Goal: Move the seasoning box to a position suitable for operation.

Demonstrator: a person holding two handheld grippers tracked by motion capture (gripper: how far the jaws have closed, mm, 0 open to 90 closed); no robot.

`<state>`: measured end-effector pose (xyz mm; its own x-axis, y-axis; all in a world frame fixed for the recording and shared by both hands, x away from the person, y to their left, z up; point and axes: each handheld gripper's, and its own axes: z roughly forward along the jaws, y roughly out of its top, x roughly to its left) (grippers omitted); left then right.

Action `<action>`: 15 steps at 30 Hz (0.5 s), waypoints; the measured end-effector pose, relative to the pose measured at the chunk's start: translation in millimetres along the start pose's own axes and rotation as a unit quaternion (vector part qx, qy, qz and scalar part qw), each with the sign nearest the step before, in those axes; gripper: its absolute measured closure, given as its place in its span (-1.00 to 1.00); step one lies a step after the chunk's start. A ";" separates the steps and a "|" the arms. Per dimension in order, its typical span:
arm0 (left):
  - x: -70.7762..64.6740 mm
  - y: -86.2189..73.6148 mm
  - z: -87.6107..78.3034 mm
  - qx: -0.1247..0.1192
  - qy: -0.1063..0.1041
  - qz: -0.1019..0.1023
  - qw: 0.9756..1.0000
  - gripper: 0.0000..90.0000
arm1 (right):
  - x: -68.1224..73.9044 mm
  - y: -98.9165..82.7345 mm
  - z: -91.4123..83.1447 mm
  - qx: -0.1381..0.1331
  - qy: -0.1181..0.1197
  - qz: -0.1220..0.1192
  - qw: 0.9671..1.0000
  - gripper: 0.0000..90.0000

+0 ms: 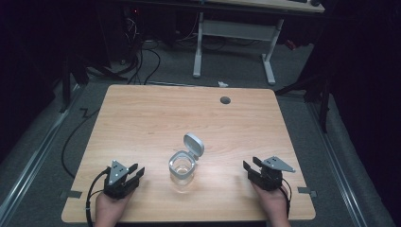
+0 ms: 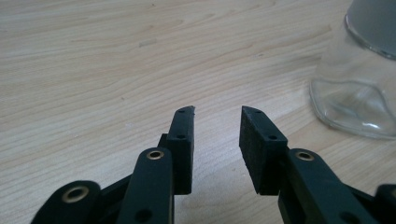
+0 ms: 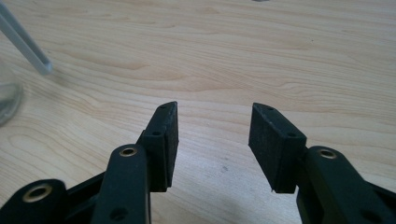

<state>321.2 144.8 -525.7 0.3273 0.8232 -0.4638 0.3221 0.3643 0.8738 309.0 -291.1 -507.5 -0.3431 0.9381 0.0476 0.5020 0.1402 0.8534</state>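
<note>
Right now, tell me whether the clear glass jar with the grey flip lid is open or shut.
Open. The clear glass jar stands upright on the wooden table, its grey flip lid swung back behind the mouth, leaving the opening uncovered.

Light wood-grain table [image 1: 142, 118] across the centre of the frame; round grey grommet hole [image 1: 225, 100] near its far edge, right of centre. White-legged desk frame [image 1: 234, 42] at top centre on grey floor. Black cables [image 1: 142, 61] coiled at upper left. Small white scrap [image 1: 222, 84] just beyond the far edge.
</note>
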 end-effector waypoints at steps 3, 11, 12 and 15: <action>-1.1 -0.6 1.8 0.001 -0.003 -0.004 1.000 0.55 | 0.3 -2.5 -0.1 0.003 -0.002 0.001 1.000 0.18; -7.7 -2.1 13.8 0.008 -0.014 -0.001 1.000 0.87 | 7.6 -11.1 0.6 0.009 -0.005 -0.013 1.000 0.32; -11.4 -1.9 17.4 0.006 -0.018 0.005 1.000 0.91 | 10.5 -12.4 -1.3 0.008 -0.007 -0.020 1.000 0.35; -15.6 -3.4 21.5 0.004 -0.019 0.010 1.000 1.00 | 13.0 -12.9 -3.6 0.010 -0.009 -0.025 1.000 0.36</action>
<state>334.1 121.4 -524.6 0.3667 0.8139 -0.4507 0.3213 0.3438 0.8823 295.2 -281.8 -516.1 -0.3541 0.9352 -0.0034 0.5007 0.1927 0.8439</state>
